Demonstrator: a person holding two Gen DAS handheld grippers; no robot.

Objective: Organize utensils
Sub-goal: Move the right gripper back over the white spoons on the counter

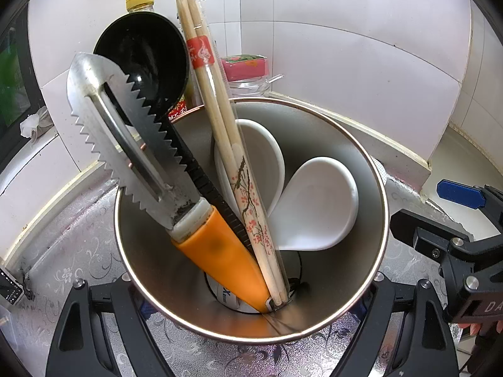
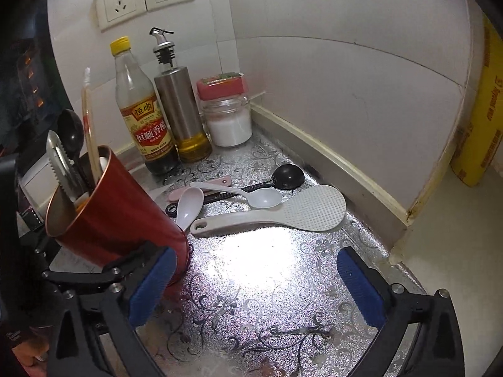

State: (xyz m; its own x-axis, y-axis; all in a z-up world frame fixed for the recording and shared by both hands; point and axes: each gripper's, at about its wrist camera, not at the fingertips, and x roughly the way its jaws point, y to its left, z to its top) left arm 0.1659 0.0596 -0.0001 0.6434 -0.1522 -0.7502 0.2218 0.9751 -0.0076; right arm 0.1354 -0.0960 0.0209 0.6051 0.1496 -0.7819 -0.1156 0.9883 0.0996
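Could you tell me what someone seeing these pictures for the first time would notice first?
Most striking is the red metal cup, tilted at the left of the foil-covered counter and crammed with a serrated orange-handled peeler, a black ladle, sleeved chopsticks and white soup spoons. The left gripper clamps its base. Next, loose utensils in mid-counter, chiefly a white rice paddle, lie beyond the wide-open right gripper.

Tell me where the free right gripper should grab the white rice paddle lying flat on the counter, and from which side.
Take the rice paddle by its narrow handle, near the hole end at, coming down from above with the right gripper open across the handle's width. The handle lies flat and bare on the counter, nearer the gripper; the broad dimpled blade looks too wide, and the white spoon crowds the far side.
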